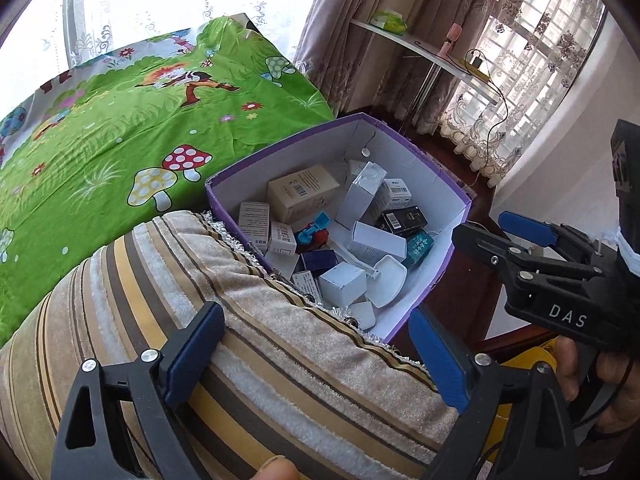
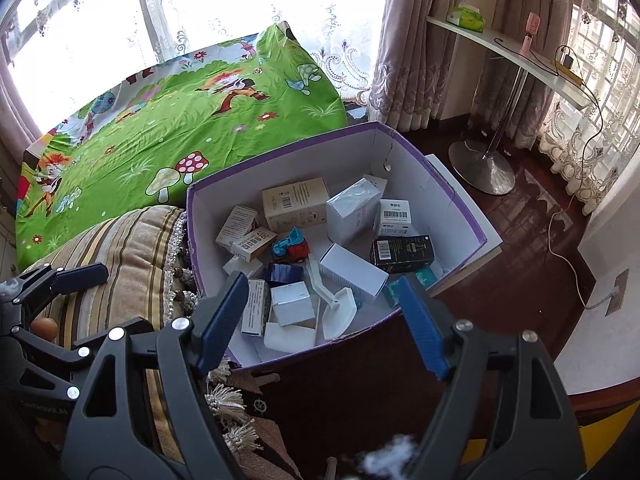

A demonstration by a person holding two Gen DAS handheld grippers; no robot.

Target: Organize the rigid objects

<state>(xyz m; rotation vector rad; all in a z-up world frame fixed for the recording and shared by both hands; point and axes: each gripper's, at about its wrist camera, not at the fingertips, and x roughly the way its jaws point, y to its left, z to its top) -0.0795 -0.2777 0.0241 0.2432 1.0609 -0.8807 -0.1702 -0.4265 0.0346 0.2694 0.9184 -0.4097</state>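
A purple box [image 1: 400, 152] [image 2: 212, 216] with white inner walls holds several small cartons. Among them are a beige carton [image 1: 302, 192] [image 2: 296, 204], a black carton [image 1: 402, 220] [image 2: 402, 252], a red and blue toy car [image 1: 314, 236] [image 2: 290, 248] and a white scoop [image 1: 384, 280] [image 2: 340, 312]. My left gripper [image 1: 316, 312] is open over the striped cushion, at the box's near left edge, with nothing between its fingers. My right gripper [image 2: 322, 280] [image 1: 492, 228] is open above the box's near rim and holds nothing.
The box sits beside a striped cushion [image 1: 240, 360] [image 2: 120, 248] and a bed with a green cartoon sheet [image 1: 120, 128] [image 2: 180, 120]. On the dark wooden floor to the right are a white side table [image 2: 512, 48] with a metal foot [image 2: 482, 164], a white cable and a wall socket [image 2: 616, 292].
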